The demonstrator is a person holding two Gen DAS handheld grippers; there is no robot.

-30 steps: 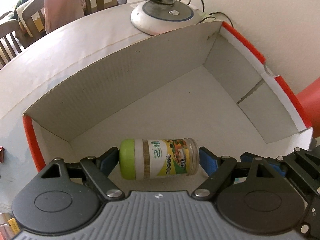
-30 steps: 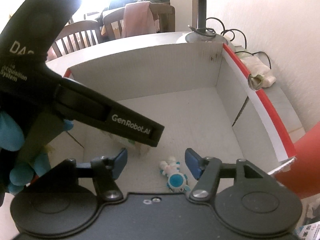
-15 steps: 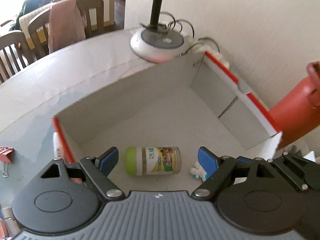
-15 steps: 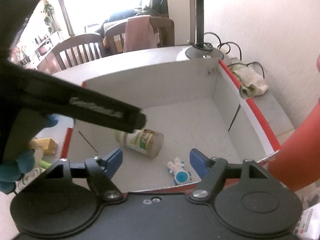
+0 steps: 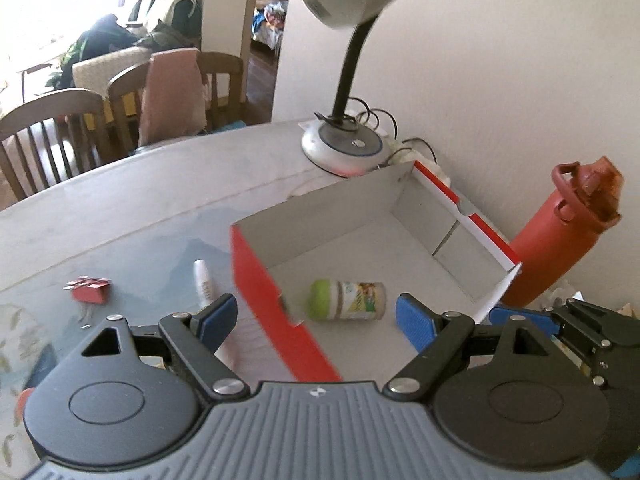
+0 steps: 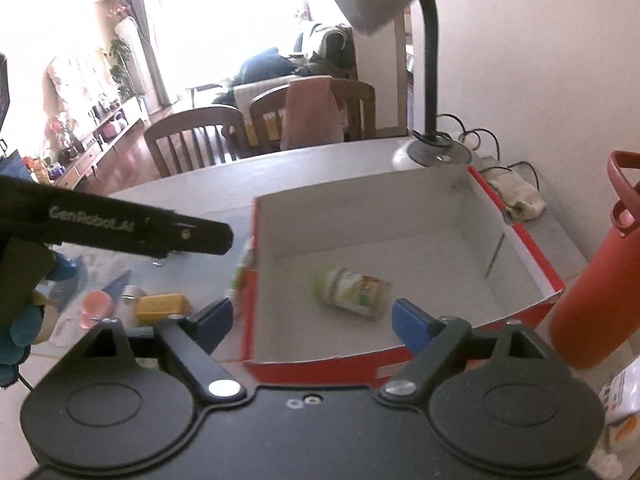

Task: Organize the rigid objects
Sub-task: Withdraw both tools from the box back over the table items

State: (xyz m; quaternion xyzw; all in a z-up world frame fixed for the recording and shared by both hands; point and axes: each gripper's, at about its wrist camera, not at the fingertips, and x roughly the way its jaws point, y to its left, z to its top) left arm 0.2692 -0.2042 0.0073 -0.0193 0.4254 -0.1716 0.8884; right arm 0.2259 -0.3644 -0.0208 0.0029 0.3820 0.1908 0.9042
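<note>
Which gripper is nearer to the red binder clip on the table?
Left. The left gripper straddles the box's left wall, with the red binder clip just beyond its left side. The right gripper hangs over the box, farther away.

We find ourselves in a lived-in home, at a desk [image 5: 132, 208] set against a plain white wall in an open dining and living area. Wooden dining chairs [image 6: 192, 140] stand just behind it, one with a pink cloth [image 6: 310, 114] draped over its back, and beyond them we see a sofa piled with bags and coats [image 6: 280, 68], curtains, houseplants and a low cabinet by a bright window. A gooseneck desk lamp [image 5: 352, 80] and a red water bottle [image 5: 560, 236] add to the domestic feel.
</note>
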